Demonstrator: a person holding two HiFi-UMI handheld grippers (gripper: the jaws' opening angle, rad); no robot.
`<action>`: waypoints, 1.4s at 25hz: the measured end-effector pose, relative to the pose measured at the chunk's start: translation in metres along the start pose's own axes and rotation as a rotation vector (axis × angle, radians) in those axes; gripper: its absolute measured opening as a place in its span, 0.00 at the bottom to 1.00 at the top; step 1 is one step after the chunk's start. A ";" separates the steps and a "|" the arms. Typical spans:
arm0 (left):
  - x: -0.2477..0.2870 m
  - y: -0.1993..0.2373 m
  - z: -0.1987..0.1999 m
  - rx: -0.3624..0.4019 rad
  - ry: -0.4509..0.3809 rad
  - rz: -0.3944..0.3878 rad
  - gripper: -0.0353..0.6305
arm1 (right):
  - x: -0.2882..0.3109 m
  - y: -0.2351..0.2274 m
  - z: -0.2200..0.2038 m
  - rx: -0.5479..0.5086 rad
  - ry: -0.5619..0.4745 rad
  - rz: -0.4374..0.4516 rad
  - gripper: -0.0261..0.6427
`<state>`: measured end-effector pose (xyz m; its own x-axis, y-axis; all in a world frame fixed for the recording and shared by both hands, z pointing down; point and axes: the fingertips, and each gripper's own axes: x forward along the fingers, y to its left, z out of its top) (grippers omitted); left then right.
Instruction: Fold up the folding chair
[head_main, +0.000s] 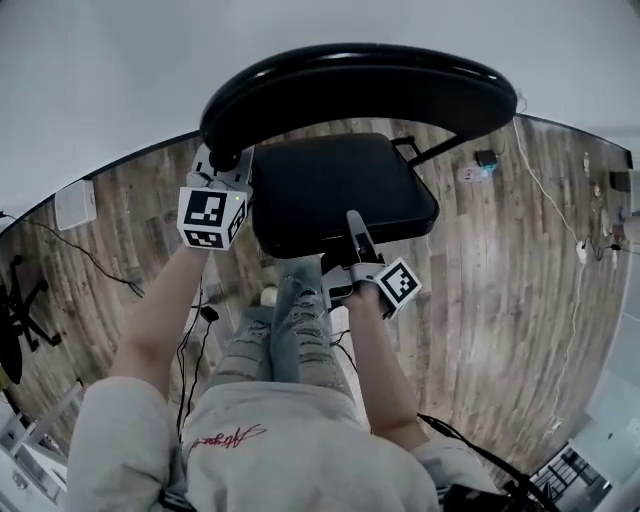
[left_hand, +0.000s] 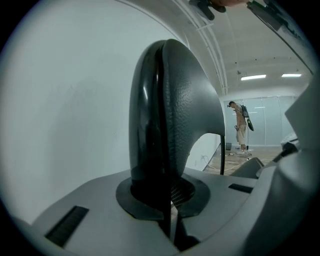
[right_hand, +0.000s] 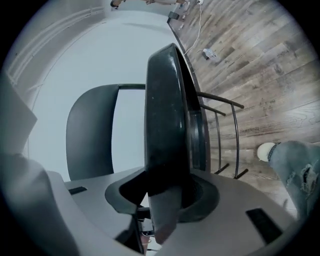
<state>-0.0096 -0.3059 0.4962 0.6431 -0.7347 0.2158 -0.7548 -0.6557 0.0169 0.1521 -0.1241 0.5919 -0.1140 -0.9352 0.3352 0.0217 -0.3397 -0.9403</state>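
The black folding chair stands in front of me against a white wall. Its curved backrest (head_main: 360, 85) is at the top of the head view, and the padded seat (head_main: 340, 190) lies below it. My left gripper (head_main: 225, 165) is shut on the backrest's left end, and in the left gripper view the backrest (left_hand: 170, 110) rises straight out of the left gripper (left_hand: 167, 200). My right gripper (head_main: 355, 235) holds the seat's front edge. In the right gripper view the seat (right_hand: 167, 125) runs edge-on out of the right gripper (right_hand: 165, 200), with the backrest (right_hand: 90, 130) behind it.
The floor is wood plank. My legs in jeans (head_main: 285, 330) stand just before the seat. Cables and a power strip (head_main: 475, 172) lie to the right, and a white box (head_main: 75, 203) sits at the left wall. A person (left_hand: 242, 127) stands far off.
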 end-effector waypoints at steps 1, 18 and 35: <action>0.000 -0.003 0.002 0.018 0.009 -0.008 0.10 | 0.007 0.010 0.001 0.014 0.006 0.000 0.27; 0.017 0.001 0.019 0.133 0.006 -0.124 0.10 | 0.109 0.095 0.017 0.187 0.027 -0.208 0.27; 0.073 0.056 0.035 0.160 0.025 -0.113 0.10 | 0.174 0.130 0.022 0.263 0.021 -0.216 0.30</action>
<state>-0.0002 -0.4019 0.4786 0.7175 -0.6520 0.2452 -0.6468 -0.7543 -0.1127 0.1573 -0.3332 0.5288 -0.1645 -0.8376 0.5209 0.2497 -0.5463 -0.7995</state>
